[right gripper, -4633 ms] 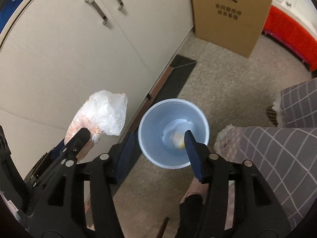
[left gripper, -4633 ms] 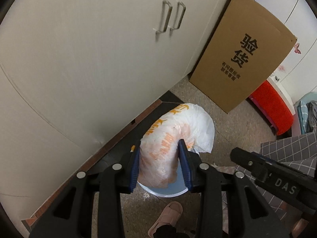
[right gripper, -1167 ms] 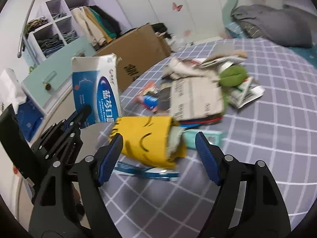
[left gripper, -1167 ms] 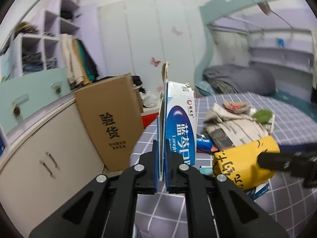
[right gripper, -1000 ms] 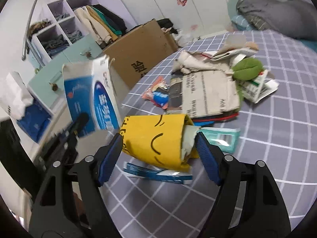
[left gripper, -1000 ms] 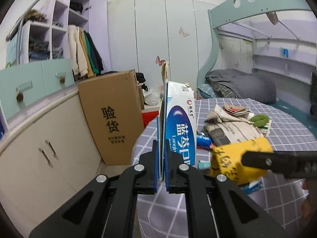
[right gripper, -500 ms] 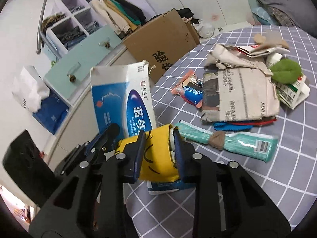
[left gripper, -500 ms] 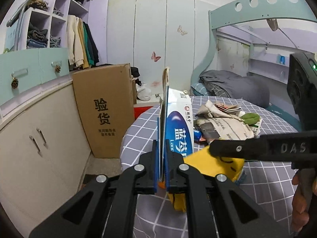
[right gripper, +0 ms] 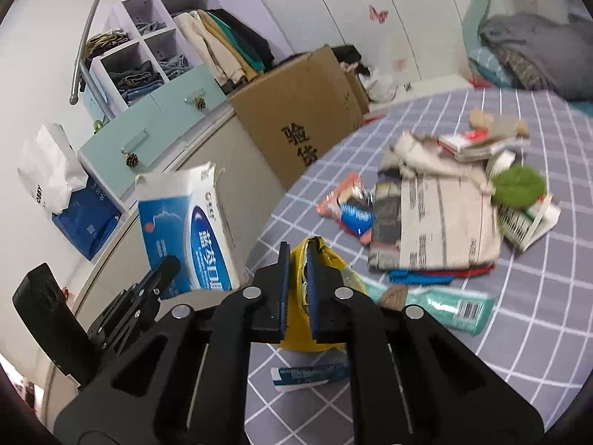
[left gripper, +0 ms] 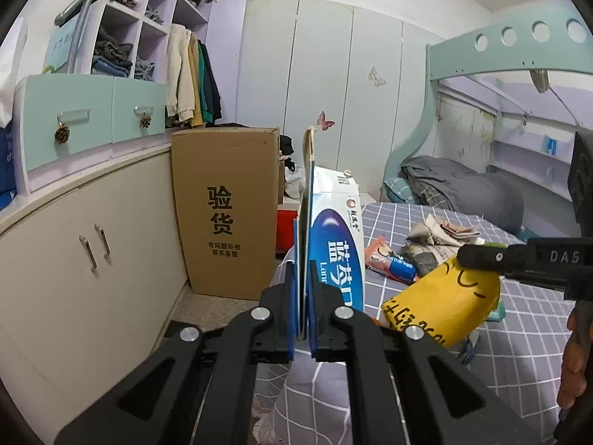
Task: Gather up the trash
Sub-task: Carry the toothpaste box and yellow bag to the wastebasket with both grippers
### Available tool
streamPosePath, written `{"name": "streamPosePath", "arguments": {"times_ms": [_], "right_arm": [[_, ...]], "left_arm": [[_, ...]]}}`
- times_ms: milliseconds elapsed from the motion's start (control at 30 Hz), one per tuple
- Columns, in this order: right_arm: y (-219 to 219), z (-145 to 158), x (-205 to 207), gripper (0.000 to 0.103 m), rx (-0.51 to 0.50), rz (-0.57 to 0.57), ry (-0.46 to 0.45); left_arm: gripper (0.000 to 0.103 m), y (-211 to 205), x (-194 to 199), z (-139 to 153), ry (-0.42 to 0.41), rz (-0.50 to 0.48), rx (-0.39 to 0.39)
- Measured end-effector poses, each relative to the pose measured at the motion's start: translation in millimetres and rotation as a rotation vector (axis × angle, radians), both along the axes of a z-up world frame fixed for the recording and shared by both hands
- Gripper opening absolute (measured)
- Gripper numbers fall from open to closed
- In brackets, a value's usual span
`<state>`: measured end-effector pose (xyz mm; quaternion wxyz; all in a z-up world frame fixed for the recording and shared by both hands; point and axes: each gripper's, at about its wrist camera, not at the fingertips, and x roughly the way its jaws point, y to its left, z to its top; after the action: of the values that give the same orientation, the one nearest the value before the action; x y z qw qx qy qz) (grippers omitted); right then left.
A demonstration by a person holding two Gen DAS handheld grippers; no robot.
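My left gripper is shut on the edge of a flattened blue and white carton and holds it upright above the table's left edge; the carton also shows in the right wrist view. My right gripper is shut on a yellow bag, which is lifted off the grey checked tablecloth; the bag also shows in the left wrist view, under the right gripper's finger. More trash lies on the table: newspaper, a teal tube, a red and blue wrapper, a green wad.
A tall cardboard box stands on the floor against the beige cabinet. A small blue and white packet lies at the table's near edge. A bunk bed stands behind the table. The trash bin is out of view.
Both grippers came up from the bin to the table. The left took the carton. The right closed on the yellow bag within the last second and lifted it.
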<state>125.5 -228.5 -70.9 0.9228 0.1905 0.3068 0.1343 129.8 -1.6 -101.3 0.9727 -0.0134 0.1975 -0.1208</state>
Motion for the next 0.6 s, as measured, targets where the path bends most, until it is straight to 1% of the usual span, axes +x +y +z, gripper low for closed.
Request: {"name": "streamPosePath", "arguments": {"times_ms": [133,333,467,600], "right_arm": [[6.9,17.0,0.0,0.005,-0.068,-0.024,-0.049],[27.5,32.1,8.1,0.005,-0.129,-0.008,-0.097],[46.8,45.5,19.5,0.005,-0.132,0.021,-0.131],[73.6,54.3,33.8,0.005,-0.135,0.06,-0.153]], "left_arm": [[0.005,4.7,1.4,4.0,0.003,0.003,-0.034],[0.005,19.3,5.9,10.3,0.001,0.026,-0.071],[0.005,36.4,7.7,13.3,-0.007,0.063,-0.09],[0.005,62.9,13.4,10.9,0.005,0.103,-0.122]]}}
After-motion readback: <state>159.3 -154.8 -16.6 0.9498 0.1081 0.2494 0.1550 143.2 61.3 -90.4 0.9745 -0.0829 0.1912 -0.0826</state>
